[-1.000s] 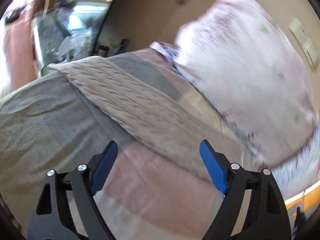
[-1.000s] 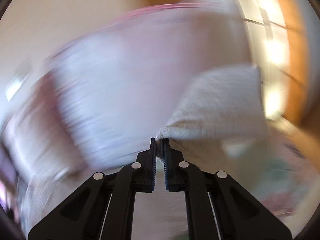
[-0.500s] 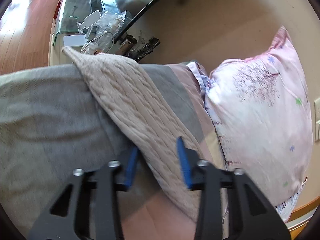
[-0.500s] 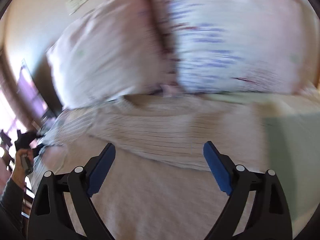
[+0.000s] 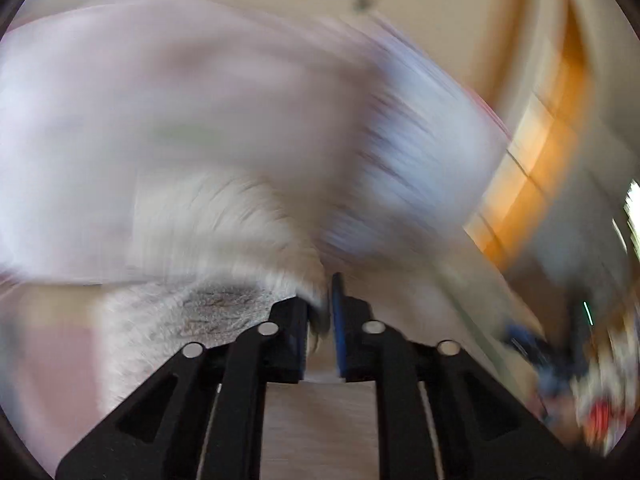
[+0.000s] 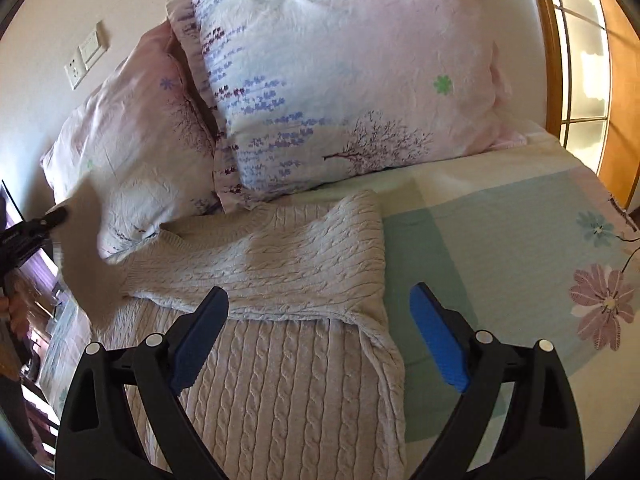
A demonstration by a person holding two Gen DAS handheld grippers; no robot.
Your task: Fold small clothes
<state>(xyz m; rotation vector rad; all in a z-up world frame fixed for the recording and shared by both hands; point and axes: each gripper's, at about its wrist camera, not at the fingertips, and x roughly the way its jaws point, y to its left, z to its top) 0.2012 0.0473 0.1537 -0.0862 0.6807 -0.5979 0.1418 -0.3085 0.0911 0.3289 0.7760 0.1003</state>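
Observation:
A beige cable-knit sweater (image 6: 280, 360) lies on the bed, with one sleeve (image 6: 280, 264) folded across its chest. My right gripper (image 6: 320, 336) is open and empty just above the sweater's upper right part. My left gripper (image 5: 320, 312) is shut on a piece of the sweater (image 5: 208, 304) and holds it up; that view is badly blurred. The left gripper also shows at the far left of the right wrist view (image 6: 36, 232), beside a blurred beige patch of lifted cloth.
Two pink floral pillows (image 6: 340, 80) (image 6: 136, 144) lean on the wall behind the sweater. The bedsheet (image 6: 500, 248) with flower print spreads to the right. A wooden-framed window (image 6: 580, 60) stands at the far right. Wall sockets (image 6: 84, 56) are at upper left.
My left gripper has closed on the sweater's left part and swings it up. My right gripper let go of the folded sleeve and has steadied, open, above the sweater.

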